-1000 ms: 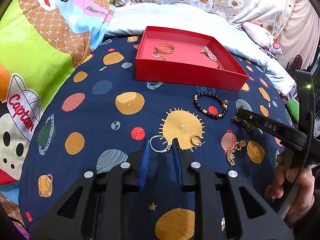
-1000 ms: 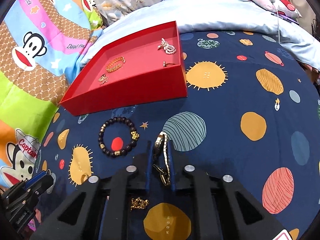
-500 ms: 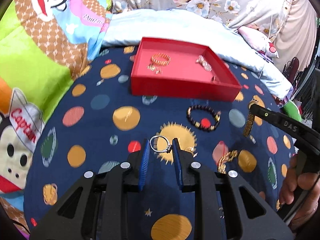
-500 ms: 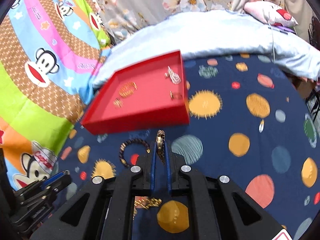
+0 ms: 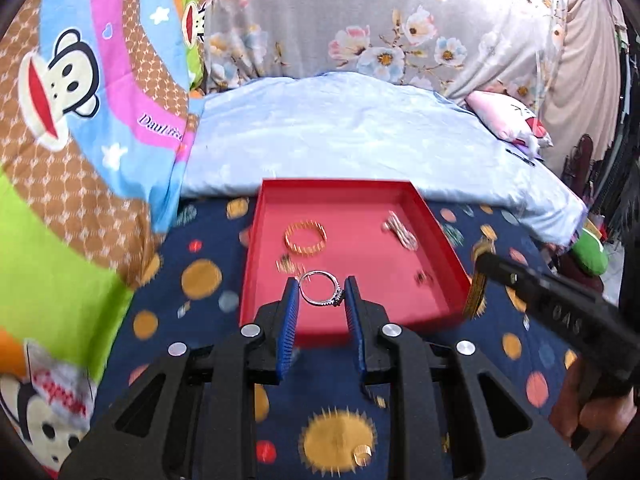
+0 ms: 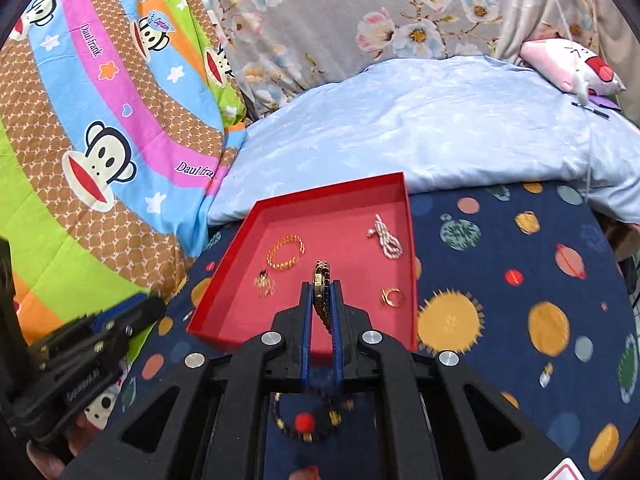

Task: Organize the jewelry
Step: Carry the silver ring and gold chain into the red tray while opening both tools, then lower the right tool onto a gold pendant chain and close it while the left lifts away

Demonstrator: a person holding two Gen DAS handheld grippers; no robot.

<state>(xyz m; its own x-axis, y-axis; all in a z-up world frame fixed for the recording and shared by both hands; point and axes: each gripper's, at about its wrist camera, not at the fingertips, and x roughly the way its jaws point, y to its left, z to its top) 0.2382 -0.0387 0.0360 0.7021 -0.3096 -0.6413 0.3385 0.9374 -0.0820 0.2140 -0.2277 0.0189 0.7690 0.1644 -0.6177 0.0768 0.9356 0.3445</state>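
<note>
Silver ring lies flat across the pinching left gripper (right gripper clamps a gold chain edge-on, dangling).

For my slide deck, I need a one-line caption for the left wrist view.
Left gripper carries a silver ring toward the red tray while the right gripper brings a gold chain.

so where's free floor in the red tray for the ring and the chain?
In the red tray, the middle is bare, between the gold bangle and the white beaded piece, and so is the whole far end beyond them. Crowded: left near side, bangle plus small gold charm; the right near corner holds a gold ring.
</note>
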